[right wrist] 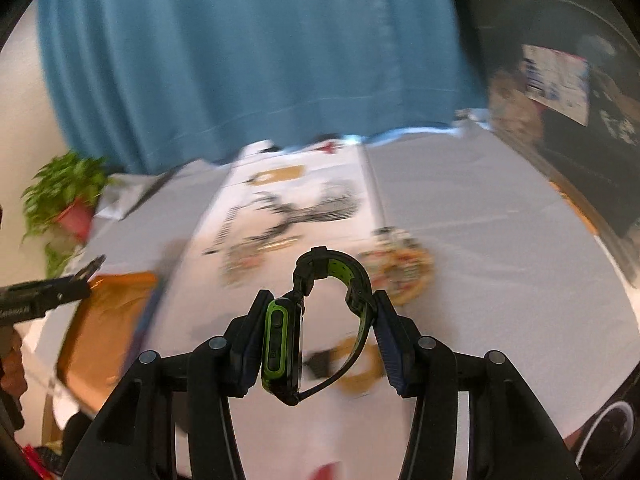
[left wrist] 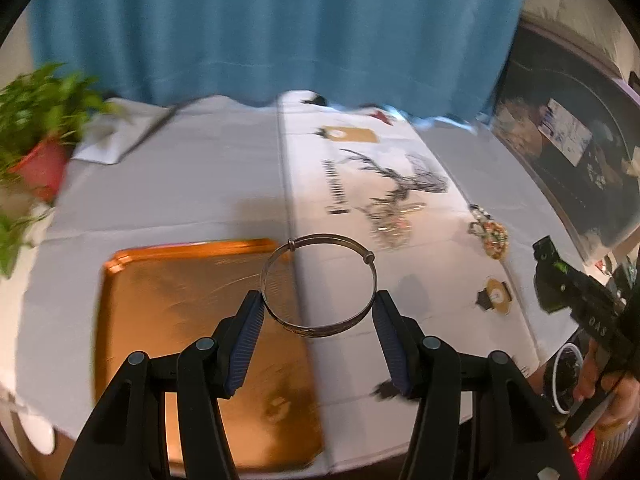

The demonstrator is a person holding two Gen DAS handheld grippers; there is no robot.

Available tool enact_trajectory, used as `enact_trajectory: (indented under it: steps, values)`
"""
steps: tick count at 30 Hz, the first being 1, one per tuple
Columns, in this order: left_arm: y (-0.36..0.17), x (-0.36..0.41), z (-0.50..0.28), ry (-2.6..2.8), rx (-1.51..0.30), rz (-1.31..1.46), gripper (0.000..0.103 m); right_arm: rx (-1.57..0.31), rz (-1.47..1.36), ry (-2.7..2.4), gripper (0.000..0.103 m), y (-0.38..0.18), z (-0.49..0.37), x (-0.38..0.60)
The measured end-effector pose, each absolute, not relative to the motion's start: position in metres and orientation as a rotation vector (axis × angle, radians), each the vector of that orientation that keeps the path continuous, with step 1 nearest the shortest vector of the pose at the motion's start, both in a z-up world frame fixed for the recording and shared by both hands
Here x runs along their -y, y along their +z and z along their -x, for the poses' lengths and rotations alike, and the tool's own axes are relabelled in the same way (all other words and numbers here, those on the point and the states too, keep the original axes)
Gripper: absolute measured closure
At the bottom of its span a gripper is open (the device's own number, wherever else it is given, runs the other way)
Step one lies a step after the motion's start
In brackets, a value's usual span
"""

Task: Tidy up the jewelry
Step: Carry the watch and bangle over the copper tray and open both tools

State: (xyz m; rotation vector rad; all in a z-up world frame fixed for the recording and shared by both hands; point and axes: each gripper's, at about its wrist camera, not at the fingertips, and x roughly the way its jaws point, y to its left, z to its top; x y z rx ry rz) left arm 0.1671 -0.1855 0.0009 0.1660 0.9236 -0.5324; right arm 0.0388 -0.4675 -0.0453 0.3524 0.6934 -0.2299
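My left gripper (left wrist: 319,304) is shut on a thin silver bangle (left wrist: 320,324), holding it above the right edge of an orange tray (left wrist: 168,300). My right gripper (right wrist: 317,304) is shut on a black and green watch (right wrist: 282,348), its strap (right wrist: 340,264) looping between the fingers above the table. The right gripper with the watch also shows at the right of the left wrist view (left wrist: 560,276). A beaded bracelet (left wrist: 494,236) and a heap of chains (left wrist: 390,220) lie on the printed cloth.
A white cloth with a deer print (left wrist: 400,176) covers the table. A potted plant (left wrist: 36,140) stands at the far left. A blue curtain (left wrist: 280,28) hangs behind. A round cup (left wrist: 566,376) sits low at the right edge.
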Motion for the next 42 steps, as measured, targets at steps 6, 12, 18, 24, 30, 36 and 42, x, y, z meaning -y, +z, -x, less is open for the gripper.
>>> enact_trajectory:
  steps: [6, 12, 18, 24, 30, 36, 42]
  values:
    - [0.005, 0.114, -0.159, -0.422, -0.893, -0.156, 0.051, -0.708, -0.322, -0.065, 0.052, -0.036, -0.055, 0.371]
    - [-0.006, 0.064, -0.166, -0.362, -0.903, -0.122, 0.051, -0.744, -0.278, 0.07, 0.052, -0.04, -0.082, 0.281]
    - [-0.02, 0.043, -0.179, -0.346, -0.913, -0.103, 0.051, -0.78, -0.22, 0.132, 0.052, -0.048, -0.112, 0.231]
    - [-0.04, 0.04, -0.199, -0.336, -0.944, -0.093, 0.051, -0.819, -0.198, 0.148, 0.052, -0.06, -0.142, 0.212]
    - [-0.056, 0.043, -0.218, -0.321, -0.955, -0.114, 0.051, -0.839, -0.179, 0.15, 0.052, -0.072, -0.168, 0.203]
    - [-0.073, 0.046, -0.234, -0.31, -0.979, -0.128, 0.051, -0.858, -0.148, 0.146, 0.052, -0.083, -0.186, 0.196]
    - [-0.084, 0.046, -0.249, -0.264, -0.978, -0.147, 0.046, -0.875, -0.155, 0.117, 0.04, -0.095, -0.203, 0.197]
